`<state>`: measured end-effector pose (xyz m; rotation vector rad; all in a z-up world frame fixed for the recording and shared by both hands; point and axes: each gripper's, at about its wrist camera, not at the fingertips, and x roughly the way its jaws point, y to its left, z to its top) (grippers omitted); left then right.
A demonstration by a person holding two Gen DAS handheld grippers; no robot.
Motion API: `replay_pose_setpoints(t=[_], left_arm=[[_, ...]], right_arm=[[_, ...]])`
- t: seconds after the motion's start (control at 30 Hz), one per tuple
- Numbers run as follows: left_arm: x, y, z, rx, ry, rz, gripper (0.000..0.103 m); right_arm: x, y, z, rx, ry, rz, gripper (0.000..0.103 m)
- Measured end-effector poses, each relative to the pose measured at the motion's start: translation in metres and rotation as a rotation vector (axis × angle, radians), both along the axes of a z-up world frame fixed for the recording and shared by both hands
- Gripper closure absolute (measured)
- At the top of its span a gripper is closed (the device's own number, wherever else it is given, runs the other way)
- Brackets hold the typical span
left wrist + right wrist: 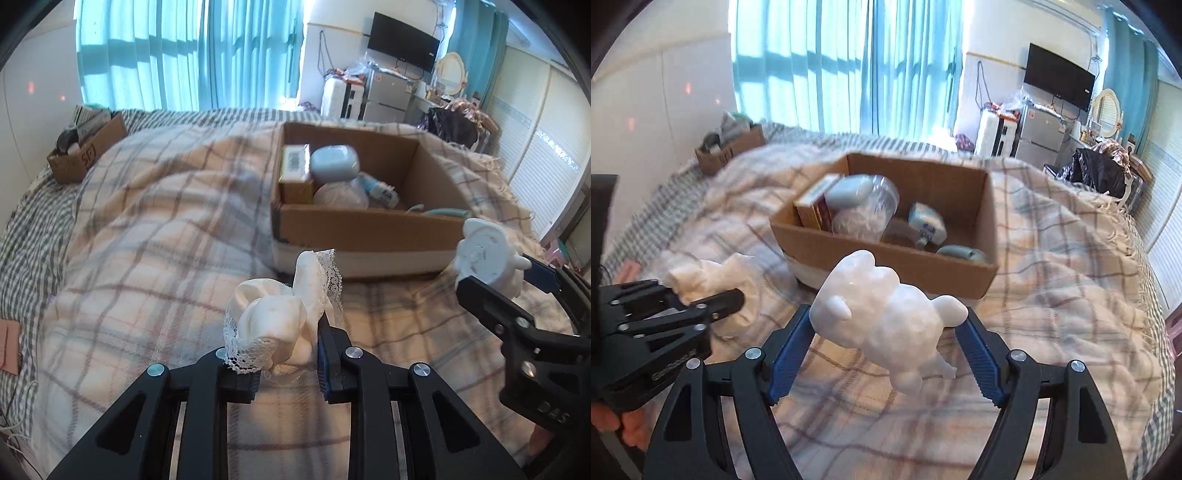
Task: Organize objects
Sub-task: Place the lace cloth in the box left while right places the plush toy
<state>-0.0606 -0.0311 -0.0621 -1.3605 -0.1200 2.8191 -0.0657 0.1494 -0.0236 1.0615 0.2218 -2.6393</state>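
While the left claw (286, 363) pinches lace cloth (280, 317), the right claw (886, 354) apparently clamps a white figurine (886, 314).

Lying spread below both tools: a bed (33, 236) under a rumpled plaid blanket (155, 229), striped sheet (22, 258) showing along its left edge. Sitting on the blanket ahead of the tools: an open cardboard box (369, 229), holding a yellow carton (293, 166), a grey-blue case (334, 162), a clear bag (341, 195) and a small bottle (380, 190). Resting far off to the left, near the wall: a smaller box (88, 151), filled with dark clutter too blurred for naming.
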Motion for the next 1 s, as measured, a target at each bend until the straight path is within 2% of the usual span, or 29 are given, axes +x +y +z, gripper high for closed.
replay_pose_setpoints(t=[0.13, 0.3, 0.6, 0.8, 1.0], left_arm=[[-0.008, 0.006, 0.022, 0.021, 0.036, -0.012, 0.079], [-0.031, 0.007, 0.043, 0.022, 0.079, -0.017, 0.079], [-0.093, 0.002, 0.066, 0.022, 0.133, -0.020, 0.079], [-0.137, 0.005, 0.066, 0.005, 0.148, -0.050, 0.079], [-0.176, 0.013, 0.042, -0.024, 0.115, -0.094, 0.079]], right_arm=[[0.004, 0.002, 0.021, -0.014, 0.039, 0.015, 0.026], [-0.010, -0.001, 0.046, 0.005, 0.094, 0.041, 0.026], [-0.070, 0.001, 0.077, -0.003, 0.128, 0.037, 0.026], [-0.120, 0.000, 0.085, 0.008, 0.140, 0.024, 0.026], [-0.171, -0.004, 0.069, 0.036, 0.115, 0.017, 0.026]])
